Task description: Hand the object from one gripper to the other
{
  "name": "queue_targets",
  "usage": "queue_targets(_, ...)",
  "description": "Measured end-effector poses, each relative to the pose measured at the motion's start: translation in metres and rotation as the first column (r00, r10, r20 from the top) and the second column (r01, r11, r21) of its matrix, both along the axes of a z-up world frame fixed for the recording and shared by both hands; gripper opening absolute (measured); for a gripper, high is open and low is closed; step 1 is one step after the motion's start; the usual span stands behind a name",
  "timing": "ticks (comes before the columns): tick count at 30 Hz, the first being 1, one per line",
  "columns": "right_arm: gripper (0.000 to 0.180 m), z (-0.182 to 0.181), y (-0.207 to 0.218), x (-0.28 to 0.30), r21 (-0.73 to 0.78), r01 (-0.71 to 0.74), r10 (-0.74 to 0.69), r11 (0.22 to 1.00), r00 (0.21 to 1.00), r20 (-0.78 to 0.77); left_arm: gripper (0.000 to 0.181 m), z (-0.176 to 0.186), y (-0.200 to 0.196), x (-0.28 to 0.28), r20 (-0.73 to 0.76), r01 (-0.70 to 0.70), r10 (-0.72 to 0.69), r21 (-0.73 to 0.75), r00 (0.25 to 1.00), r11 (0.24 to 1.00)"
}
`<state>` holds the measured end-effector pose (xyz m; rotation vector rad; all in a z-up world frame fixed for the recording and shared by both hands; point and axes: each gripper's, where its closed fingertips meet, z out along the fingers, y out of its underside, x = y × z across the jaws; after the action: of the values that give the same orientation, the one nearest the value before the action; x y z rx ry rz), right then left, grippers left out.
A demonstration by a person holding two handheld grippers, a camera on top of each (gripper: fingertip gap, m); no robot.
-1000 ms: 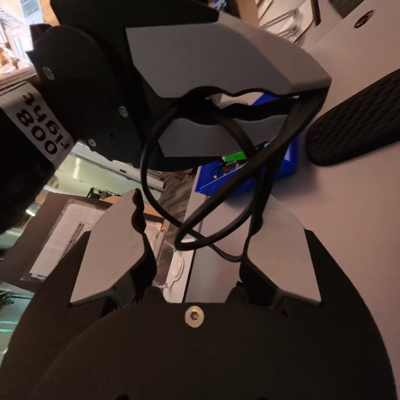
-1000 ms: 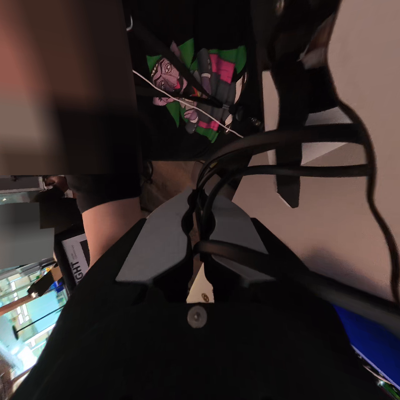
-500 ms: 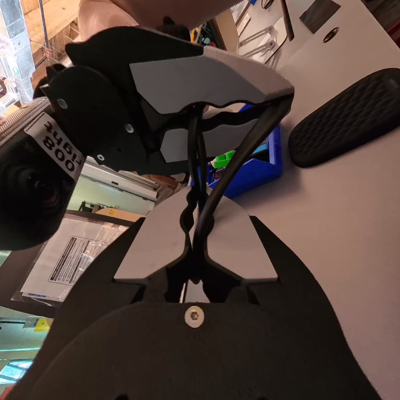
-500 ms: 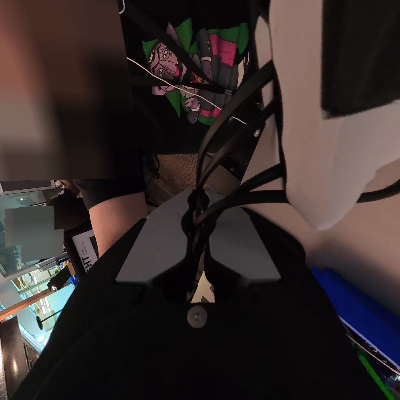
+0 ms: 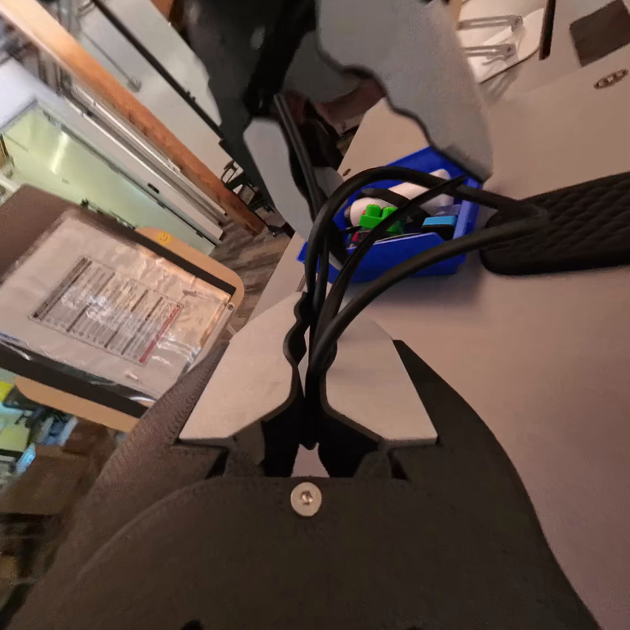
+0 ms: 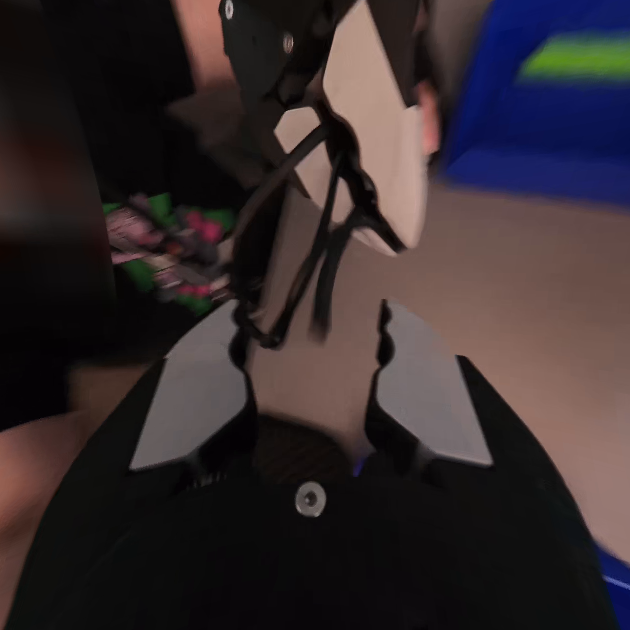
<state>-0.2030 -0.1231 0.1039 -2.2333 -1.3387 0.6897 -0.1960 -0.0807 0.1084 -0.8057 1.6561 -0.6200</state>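
The pale table (image 5: 511,358) fills the right half of the left wrist view, with a black textured pad (image 5: 572,231) at 3 o'clock and a blue bin (image 5: 402,254) of small coloured parts just beside it toward 1 o'clock. The left gripper (image 5: 308,344) rises from 6 o'clock, its grey fingers pressed together on the black cable (image 5: 354,306). From the pinch, the cable's loops arch up toward 1 o'clock and pass in front of the bin. The right gripper (image 5: 344,112) hangs blurred at 12 o'clock, its fingers spread, with the cable's upper loops just below it; contact cannot be told. In the right wrist view the right gripper's own fingers (image 6: 426,392) stand apart around bare table, and the cable dangles at 12 o'clock from the left gripper's closed fingers, its lowest loop touching or just beside the inner edge of the finger at 9 o'clock.
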Motion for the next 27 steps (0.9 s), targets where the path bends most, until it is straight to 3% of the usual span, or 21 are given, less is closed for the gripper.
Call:
queue_targets(3, 0.089, 0.021, 0.025, 0.016, 0.377, 0.116, -0.086, 0.919, 0.992, -0.095, 0.003, 0.011, 0.016, -0.006, 0.034, -0.013, 0.015, -0.06, 0.999, 0.998)
queue_targets(7, 0.1, 0.038, 0.03, 0.032, 0.695, 0.346, -0.17, 0.63, 0.935, -0.312, 0.003, 0.035, 0.024, -0.016, 0.069, 0.017, -0.008, -0.128, 0.998, 0.992)
queue_targets(12, 0.102, 0.049, 0.019, 0.0, 0.732, 0.576, -0.05, 0.365, 0.797, -0.602, 0.003, 0.065, 0.01, -0.02, 0.107, 0.101, -0.079, -0.227, 0.991, 0.969)
queue_targets(15, 0.105, 0.078, 0.024, -0.017, 0.679, 0.718, -0.031, 0.154, 0.69, -0.723, 0.003, 0.079, 0.011, -0.014, 0.165, 0.061, -0.02, -0.248, 0.986, 0.967)
queue_targets(18, 0.104, 0.104, 0.028, -0.033, 0.649, 0.76, -0.048, 0.013, 0.649, -0.759, 0.003, 0.091, 0.016, -0.009, 0.248, 0.013, 0.054, -0.263, 0.967, 0.965)
queue_targets(20, 0.1, 0.117, 0.032, -0.036, 0.618, 0.786, -0.037, -0.014, 0.617, -0.786, 0.004, 0.094, 0.014, -0.007, 0.283, 0.002, 0.074, -0.259, 0.956, 0.966)
queue_targets(22, 0.09, 0.122, 0.039, -0.037, 0.594, 0.804, -0.036, 0.007, 0.594, -0.804, 0.003, 0.097, 0.009, -0.005, 0.306, 0.005, 0.076, -0.257, 0.949, 0.966)
queue_targets(27, 0.053, 0.134, 0.03, -0.047, 0.622, 0.783, 0.057, 0.031, 0.62, -0.783, 0.003, 0.099, -0.003, -0.005, 0.323, 0.014, 0.054, -0.203, 0.945, 0.979)
